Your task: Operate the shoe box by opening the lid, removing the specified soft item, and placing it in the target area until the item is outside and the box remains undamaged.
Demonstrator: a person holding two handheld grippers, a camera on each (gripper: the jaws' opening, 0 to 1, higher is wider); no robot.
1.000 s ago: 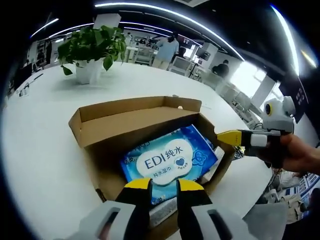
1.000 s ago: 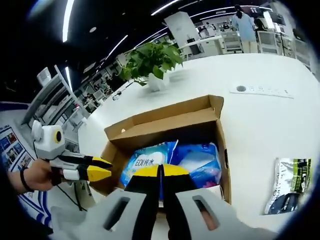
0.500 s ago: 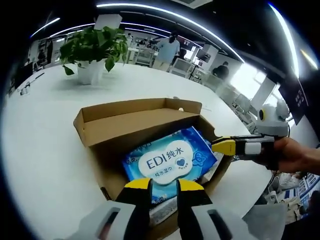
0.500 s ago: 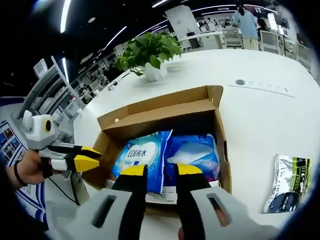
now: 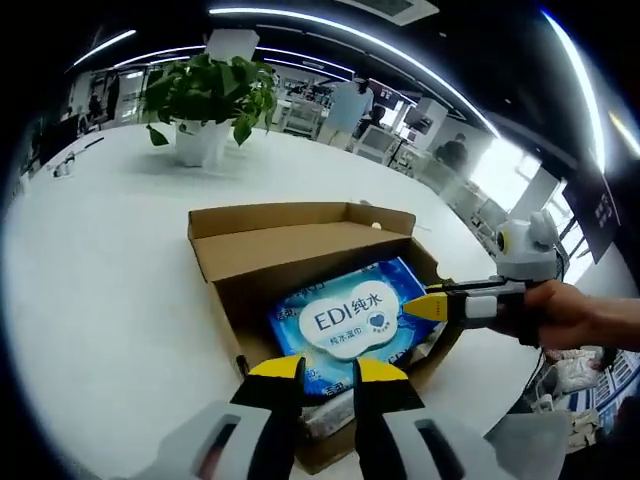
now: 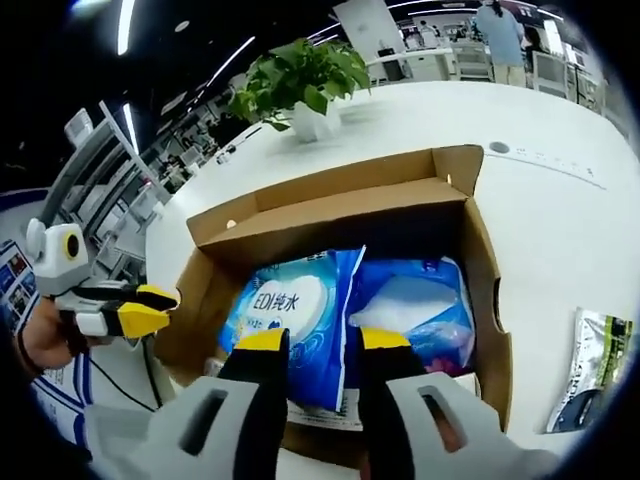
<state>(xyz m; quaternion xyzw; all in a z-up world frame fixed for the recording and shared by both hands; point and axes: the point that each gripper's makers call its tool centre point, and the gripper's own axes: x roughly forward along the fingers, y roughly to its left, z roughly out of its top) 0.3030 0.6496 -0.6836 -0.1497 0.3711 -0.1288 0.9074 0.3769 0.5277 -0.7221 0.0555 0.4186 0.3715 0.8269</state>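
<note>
Right gripper view shows you the brown cardboard shoe box [image 6: 340, 215] with lid open; the blue wet-wipes pack [image 6: 290, 310] lies inside it; your right gripper [image 6: 322, 340] hovers released above the pack; your left gripper [image 5: 328, 368], also released, is at the box's near edge.

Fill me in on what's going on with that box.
A person works two handheld grippers over an open cardboard shoe box on a white table. The lid is already up, and blue wet-wipe packs lie inside. The right gripper hangs open just above the packs, one jaw on either side of a pack's raised edge. The left gripper, also open, hovers at the box's near wall. Nothing is out yet.
</note>
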